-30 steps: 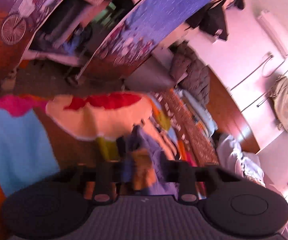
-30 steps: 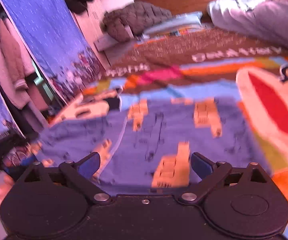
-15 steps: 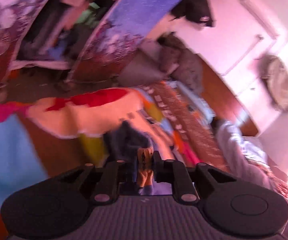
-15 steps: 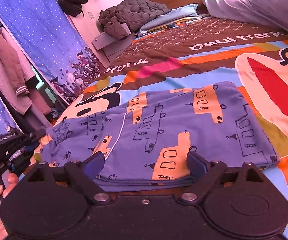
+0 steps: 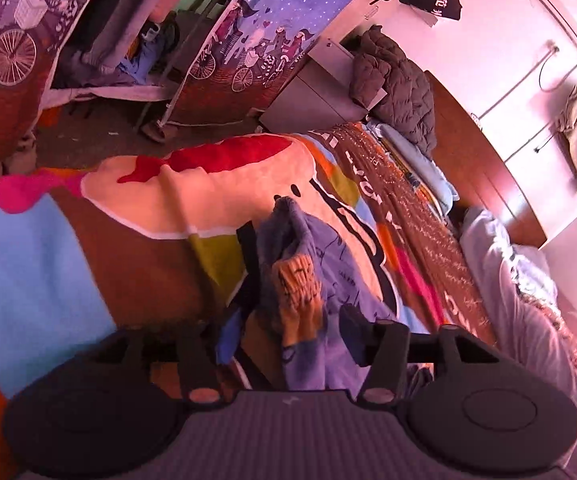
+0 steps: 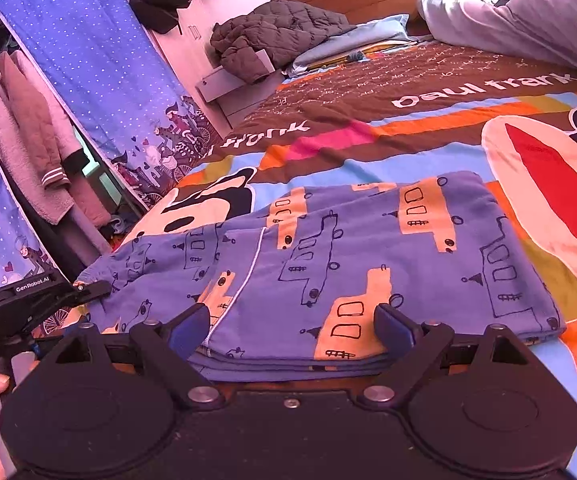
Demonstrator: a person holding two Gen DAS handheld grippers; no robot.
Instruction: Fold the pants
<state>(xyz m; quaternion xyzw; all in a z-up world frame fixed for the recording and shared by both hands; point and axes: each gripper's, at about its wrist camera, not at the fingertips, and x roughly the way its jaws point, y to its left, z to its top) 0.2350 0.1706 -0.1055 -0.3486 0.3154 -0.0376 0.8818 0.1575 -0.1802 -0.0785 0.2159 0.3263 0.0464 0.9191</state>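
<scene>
The blue pants [image 6: 348, 256] with orange vehicle prints lie folded in layers on the colourful blanket [image 6: 428, 96]. My right gripper [image 6: 292, 326] is open, its blue pads on either side of the near folded edge, not closed on it. My left gripper [image 5: 284, 332] is open; a bunched end of the pants [image 5: 300, 264] stands up between its fingers. The left gripper also shows in the right wrist view [image 6: 44, 300], at the pants' left end.
A dark quilted jacket [image 6: 280, 36] and a light blue pillow [image 6: 352, 40] lie at the bed's head. A grey duvet [image 6: 528, 16] is bunched at the far right. A blue curtain [image 6: 88, 64] and hanging clothes [image 6: 28, 140] stand left of the bed.
My left gripper was shut on the pants' end half a second ago and has opened. The right gripper has steadied low at the near folded edge.
</scene>
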